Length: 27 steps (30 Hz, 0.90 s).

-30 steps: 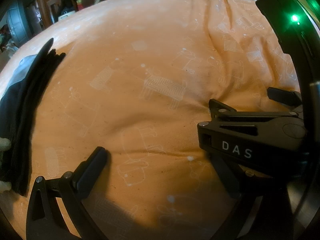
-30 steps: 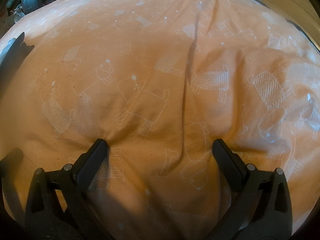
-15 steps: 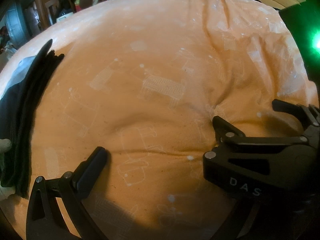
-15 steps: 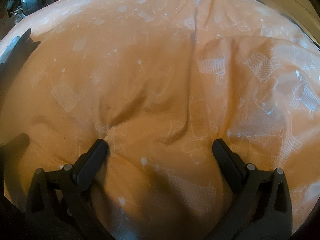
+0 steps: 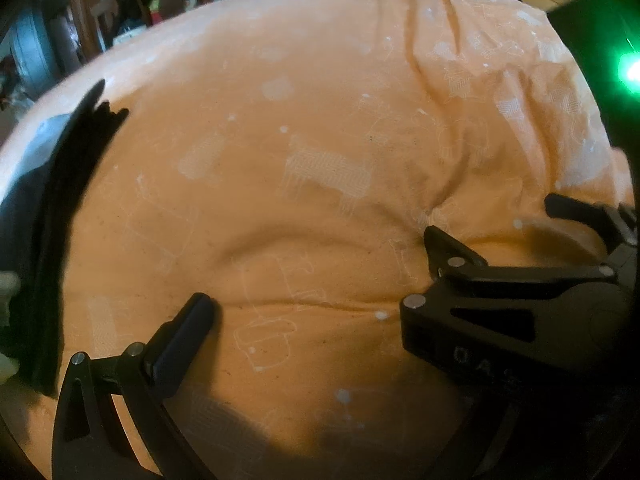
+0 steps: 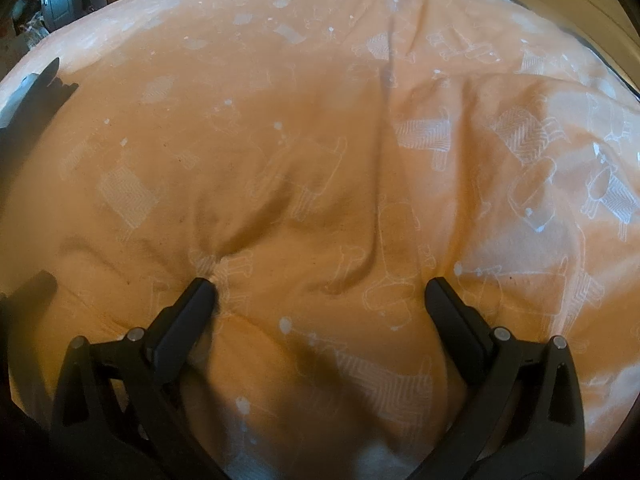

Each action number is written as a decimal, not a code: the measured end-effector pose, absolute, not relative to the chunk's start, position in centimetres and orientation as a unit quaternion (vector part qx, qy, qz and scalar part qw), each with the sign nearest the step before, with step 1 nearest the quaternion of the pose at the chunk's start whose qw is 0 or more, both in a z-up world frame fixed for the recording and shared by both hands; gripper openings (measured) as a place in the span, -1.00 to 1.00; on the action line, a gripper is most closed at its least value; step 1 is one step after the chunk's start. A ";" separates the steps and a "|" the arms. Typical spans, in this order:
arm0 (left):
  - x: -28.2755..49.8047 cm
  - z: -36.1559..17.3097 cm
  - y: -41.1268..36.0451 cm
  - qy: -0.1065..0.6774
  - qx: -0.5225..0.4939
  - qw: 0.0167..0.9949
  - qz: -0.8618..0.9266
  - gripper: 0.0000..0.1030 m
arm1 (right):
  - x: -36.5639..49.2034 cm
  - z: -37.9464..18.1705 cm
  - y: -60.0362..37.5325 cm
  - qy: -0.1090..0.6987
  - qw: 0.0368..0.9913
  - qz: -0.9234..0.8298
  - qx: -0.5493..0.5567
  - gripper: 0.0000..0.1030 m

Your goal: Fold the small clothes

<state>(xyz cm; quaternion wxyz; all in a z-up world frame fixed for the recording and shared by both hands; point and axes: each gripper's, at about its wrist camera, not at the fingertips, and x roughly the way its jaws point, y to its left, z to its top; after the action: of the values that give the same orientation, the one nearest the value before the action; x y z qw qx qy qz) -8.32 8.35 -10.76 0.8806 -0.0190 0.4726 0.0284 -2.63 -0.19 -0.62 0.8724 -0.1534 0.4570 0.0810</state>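
A pile of dark clothes [image 5: 52,208] with a grey piece lies at the left edge of an orange bed cover [image 5: 320,140] printed with white animals; the pile also shows in the right wrist view as dark clothes [image 6: 24,120]. My left gripper [image 5: 320,316] stands open low over the cover, its right finger hidden behind the other tool. My right gripper [image 6: 320,296] is open too, its fingertips [image 6: 200,292] pressed into the cover, which puckers there. From the left wrist view the right gripper [image 5: 508,224] sits just to the right. Neither gripper holds anything.
The orange cover [image 6: 320,140] fills both views, with long creases running away at the upper right. Cluttered furniture [image 5: 120,12] stands beyond the bed's far left edge. A wooden wall or board [image 6: 580,4] lies past the far right edge.
My right gripper has pushed forward and down into the cover, bunching folds at its left fingertip. The left gripper has hardly moved.
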 end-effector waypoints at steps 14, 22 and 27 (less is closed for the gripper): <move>-9.7 -10.7 8.4 0.471 -0.043 0.880 0.031 1.00 | -2.4 -0.1 -0.5 0.464 0.869 0.086 -0.146 1.00; -9.8 -10.6 7.9 0.472 -0.037 0.880 0.029 1.00 | -2.2 0.0 -0.5 0.470 0.866 0.084 -0.150 1.00; -9.3 -10.5 7.9 0.472 -0.038 0.880 0.029 1.00 | -2.3 0.0 -0.4 0.471 0.865 0.081 -0.156 1.00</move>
<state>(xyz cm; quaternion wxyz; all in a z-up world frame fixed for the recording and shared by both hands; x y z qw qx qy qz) -9.34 7.87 -10.47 0.8802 -0.0383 0.4721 0.0292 -2.31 -0.43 -0.01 0.8647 -0.1557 0.4706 0.0813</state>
